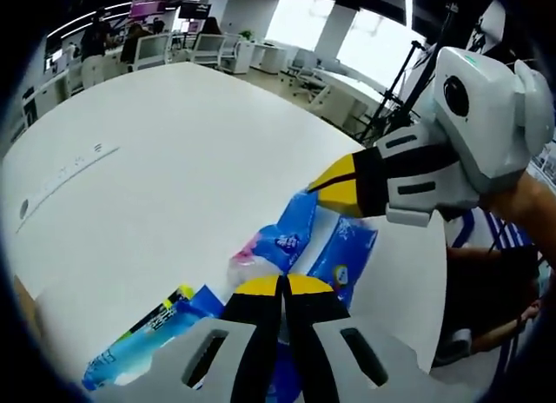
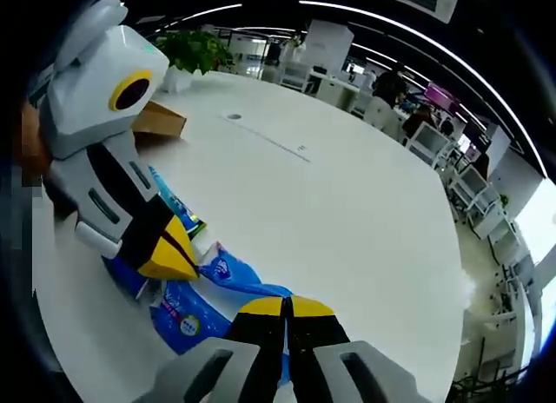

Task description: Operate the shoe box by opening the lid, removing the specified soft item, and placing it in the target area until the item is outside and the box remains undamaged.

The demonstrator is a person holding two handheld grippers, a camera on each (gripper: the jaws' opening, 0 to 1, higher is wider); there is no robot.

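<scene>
- Blue soft packs (image 1: 287, 234) (image 2: 187, 316) were laid flat on the white table (image 1: 174, 160) (image 2: 347, 212).
- Brown shoe box (image 2: 156, 121) was seen partly hidden, well apart from them.

Two close, low views facing across shared blue packets (image 1: 287, 238) (image 2: 187, 316), opposite sides.

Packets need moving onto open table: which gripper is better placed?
Right, probably: the right gripper is shut at the blue packets with bare table ahead; the left gripper sits nearer the cardboard box.
</scene>
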